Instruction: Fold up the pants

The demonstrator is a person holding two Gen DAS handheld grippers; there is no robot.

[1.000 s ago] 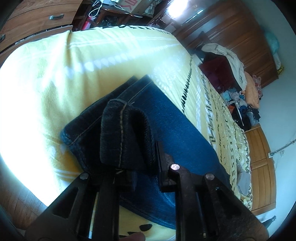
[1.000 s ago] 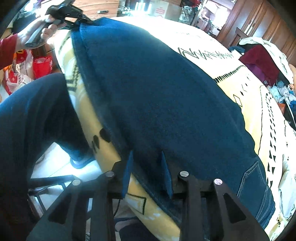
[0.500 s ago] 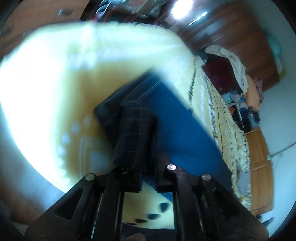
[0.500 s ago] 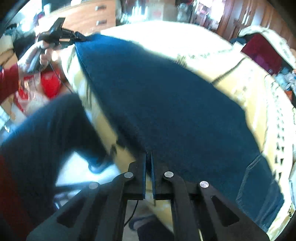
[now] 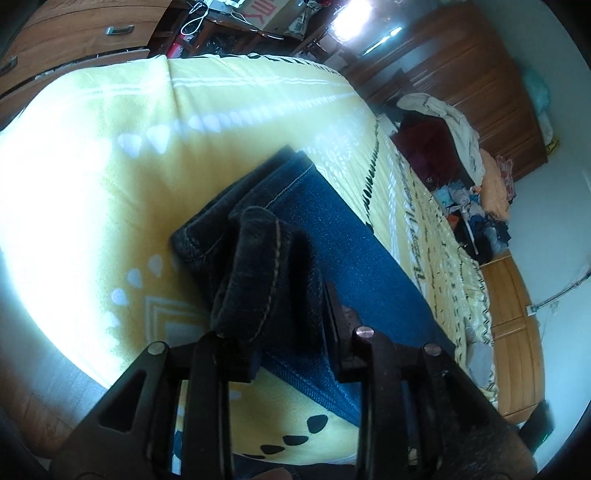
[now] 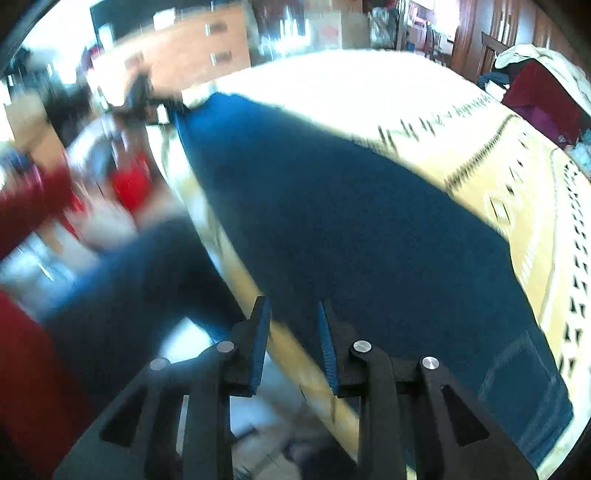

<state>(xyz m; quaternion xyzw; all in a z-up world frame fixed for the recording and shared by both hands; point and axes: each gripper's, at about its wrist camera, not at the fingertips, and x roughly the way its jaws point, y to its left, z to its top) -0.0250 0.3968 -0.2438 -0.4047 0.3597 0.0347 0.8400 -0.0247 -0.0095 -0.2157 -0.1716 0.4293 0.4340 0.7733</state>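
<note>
Dark blue jeans (image 5: 351, 258) lie lengthwise along the near edge of a yellow patterned bedspread (image 5: 110, 166). My left gripper (image 5: 273, 314) is at the leg end, with the stitched cuff (image 5: 266, 266) bunched up between its fingers. Its jaws are opening, and the thick cuff still fills the gap. In the right wrist view the jeans (image 6: 351, 221) stretch away from a back pocket (image 6: 517, 369) at the lower right. My right gripper (image 6: 293, 304) hangs above the bed's edge. Its jaws are opening and there is nothing between them.
A heap of clothes (image 5: 461, 147) lies at the bed's far side before a wooden wardrobe (image 5: 480, 74). Wooden drawers (image 5: 92, 29) stand beyond the bed's end. The person's blue-trousered leg (image 6: 129, 277) and red sleeve (image 6: 22, 206) are left of the bed edge.
The right gripper rose off the jeans' near edge, shut on nothing midway, then parted again. The left gripper stayed on the cuff, its jaws tightening and then widening.
</note>
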